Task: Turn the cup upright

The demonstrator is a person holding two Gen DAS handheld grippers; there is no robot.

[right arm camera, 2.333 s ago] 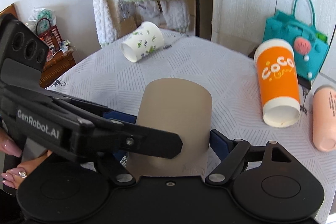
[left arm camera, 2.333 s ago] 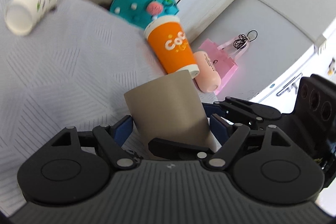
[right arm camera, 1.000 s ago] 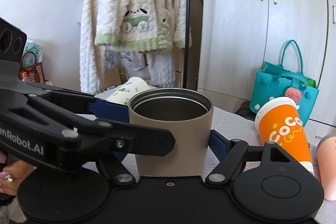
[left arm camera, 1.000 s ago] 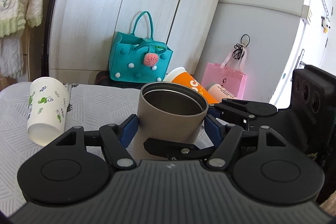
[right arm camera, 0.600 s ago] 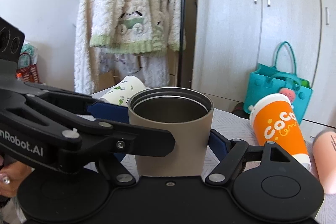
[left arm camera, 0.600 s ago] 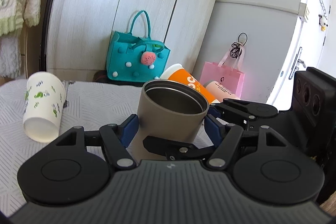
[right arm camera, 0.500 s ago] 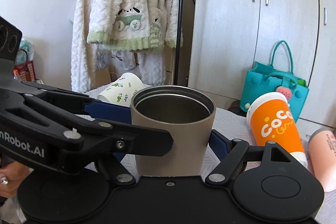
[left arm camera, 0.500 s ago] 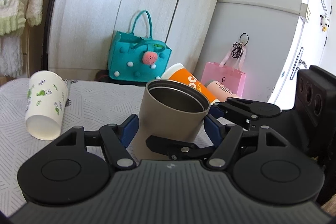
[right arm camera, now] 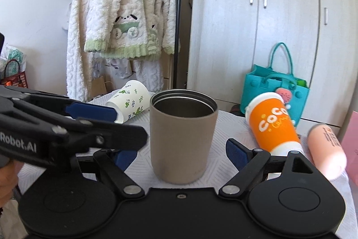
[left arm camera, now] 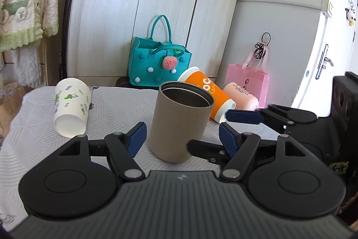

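A tan metal cup (left arm camera: 180, 122) stands upright, mouth up, on the white quilted table (left arm camera: 33, 127); it also shows in the right wrist view (right arm camera: 182, 140). My left gripper (left arm camera: 182, 137) is open, its blue pads apart from the cup on both sides. My right gripper (right arm camera: 179, 152) is open too, its pads clear of the cup. Each gripper shows in the other's view, the right one (left arm camera: 279, 118) and the left one (right arm camera: 67, 127).
A white leaf-print cup (left arm camera: 71, 108), an orange cup (left arm camera: 208, 93) and a pink cup (left arm camera: 241, 99) lie on their sides on the table. A teal bag (left arm camera: 156, 64) and a pink bag (left arm camera: 248, 80) stand behind. A fluffy jacket (right arm camera: 120, 26) hangs by the wardrobe.
Both grippers held the cup, turned it from mouth-down to upright and set it on the table. Both have now opened and let go of it.
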